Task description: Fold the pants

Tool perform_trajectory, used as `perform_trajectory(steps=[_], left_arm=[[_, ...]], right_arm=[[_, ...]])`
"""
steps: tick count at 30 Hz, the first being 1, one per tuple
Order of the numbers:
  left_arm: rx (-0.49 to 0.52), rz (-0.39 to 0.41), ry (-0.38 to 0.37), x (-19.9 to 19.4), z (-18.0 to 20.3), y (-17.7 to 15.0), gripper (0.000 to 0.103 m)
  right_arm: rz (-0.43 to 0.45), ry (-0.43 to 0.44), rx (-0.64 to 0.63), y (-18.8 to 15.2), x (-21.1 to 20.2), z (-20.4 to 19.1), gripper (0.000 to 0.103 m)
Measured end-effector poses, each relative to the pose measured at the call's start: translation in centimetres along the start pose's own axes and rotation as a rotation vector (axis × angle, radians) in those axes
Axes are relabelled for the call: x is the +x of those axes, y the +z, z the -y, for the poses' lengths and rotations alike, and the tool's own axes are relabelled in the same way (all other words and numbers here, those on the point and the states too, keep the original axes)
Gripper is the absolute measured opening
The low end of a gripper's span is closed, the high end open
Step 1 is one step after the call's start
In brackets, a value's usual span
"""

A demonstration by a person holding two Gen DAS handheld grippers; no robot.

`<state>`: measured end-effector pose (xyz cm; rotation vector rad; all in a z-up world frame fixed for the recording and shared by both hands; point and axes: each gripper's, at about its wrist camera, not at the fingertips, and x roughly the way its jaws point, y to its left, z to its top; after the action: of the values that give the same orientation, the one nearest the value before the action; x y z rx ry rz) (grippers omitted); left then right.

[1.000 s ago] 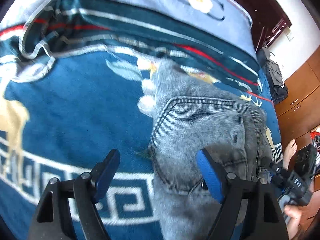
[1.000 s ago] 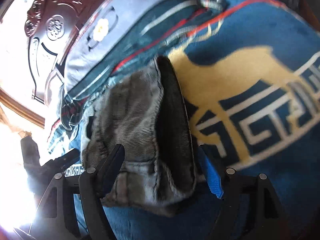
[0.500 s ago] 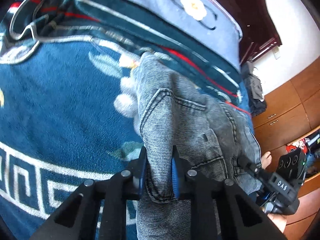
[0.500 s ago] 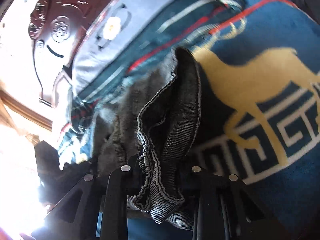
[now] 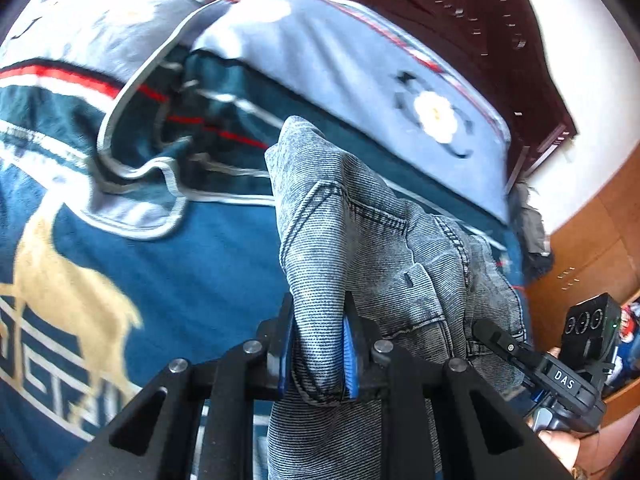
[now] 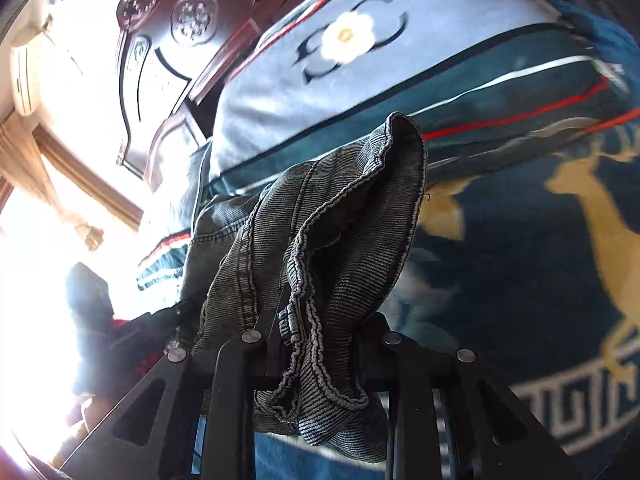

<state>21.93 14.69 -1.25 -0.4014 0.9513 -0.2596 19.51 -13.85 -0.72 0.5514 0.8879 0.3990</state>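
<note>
**Two grippers clamped on grey jeans above a blue bed cover**

Two grippers hold one garment. From the left wrist camera, the blue blanket [image 5: 180, 264] with its tan deer [image 5: 60, 280] fills the 9 o'clock side, a bunched grey-trimmed hem lying toward 10 o'clock. At centre, the left gripper [image 5: 318, 354] has its blue pads pressed onto a fold of the grey denim pants [image 5: 360, 240]; the cloth rises from the jaws toward 12 o'clock and a stitched back pocket spreads toward 3 o'clock. A pale blue pillow [image 5: 360, 72] with a white flower sits at 1 o'clock before the dark wooden headboard [image 5: 480, 8]. At 4 o'clock the right gripper [image 5: 496, 334] shows, marked DAS, touching the far edge of the denim.

From the right wrist camera, bright window glare washes out 9 o'clock. The carved headboard [image 6: 168, 40] stands at 11 o'clock. At centre the right gripper [image 6: 320, 332] is closed on the ruffled waistband of the pants [image 6: 340, 240], which bunches up toward 12 o'clock. The pillow [image 6: 320, 92] lies at 12 o'clock, the blanket [image 6: 520, 260] at 3 o'clock.
</note>
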Motion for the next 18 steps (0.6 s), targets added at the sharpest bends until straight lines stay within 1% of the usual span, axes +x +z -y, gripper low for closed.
perform_trajectory(steps=[1,3,4,5,6,7,8,9,11,13,14,16,18], left_arm=[[-0.002,-0.013,0.023,0.7,-0.8,-0.2,0.024],[-0.004,-0.065,0.078,2.4,-2.4,-0.8,0.028],[0.006,-0.074,0.102,3.0,-3.0,-1.3,0.037],[0.019,-0.067,0.116,3.3,-3.3,-1.7,0.043],[0.03,-0.062,0.122,3.4,-3.4,-2.0,0.046],[0.036,-0.056,0.132,3.4,-3.4,-2.0,0.051],[0.041,-0.049,0.146,3.4,-3.3,-2.1,0.054],[0.044,-0.047,0.151,3.2,-3.2,-2.0,0.055],[0.043,-0.046,0.163,2.5,-2.9,-1.9,0.054],[0.07,-0.028,0.202,1.3,-2.1,-2.2,0.057],[0.09,-0.018,0.226,0.8,-1.6,-2.4,0.064],[0.12,0.004,0.271,-0.6,-0.9,-2.6,0.075],[0.152,0.021,0.307,-1.7,-0.2,-3.4,0.076]], right_arm=[[-0.011,-0.006,-0.013,-0.1,1.0,0.0,0.023],[-0.063,-0.052,-0.035,-0.8,3.8,0.4,0.024],[-0.091,-0.074,-0.031,-1.2,4.8,0.8,0.026],[-0.107,-0.114,-0.031,-1.8,5.6,1.4,0.03],[-0.105,-0.126,-0.032,-2.2,5.8,2.0,0.031],[-0.099,-0.125,-0.028,-2.4,5.8,2.4,0.037],[-0.095,-0.13,-0.017,-2.5,5.7,2.9,0.05],[-0.096,-0.142,-0.007,-2.4,5.6,3.5,0.055],[-0.112,-0.133,-0.013,-2.3,5.3,3.8,0.058],[-0.118,-0.171,-0.035,-2.1,4.6,3.2,0.061],[-0.116,-0.183,-0.044,-2.0,4.3,2.9,0.063],[-0.105,-0.19,-0.067,-2.1,2.9,2.1,0.064],[-0.093,-0.188,-0.084,-2.5,1.3,1.2,0.067]])
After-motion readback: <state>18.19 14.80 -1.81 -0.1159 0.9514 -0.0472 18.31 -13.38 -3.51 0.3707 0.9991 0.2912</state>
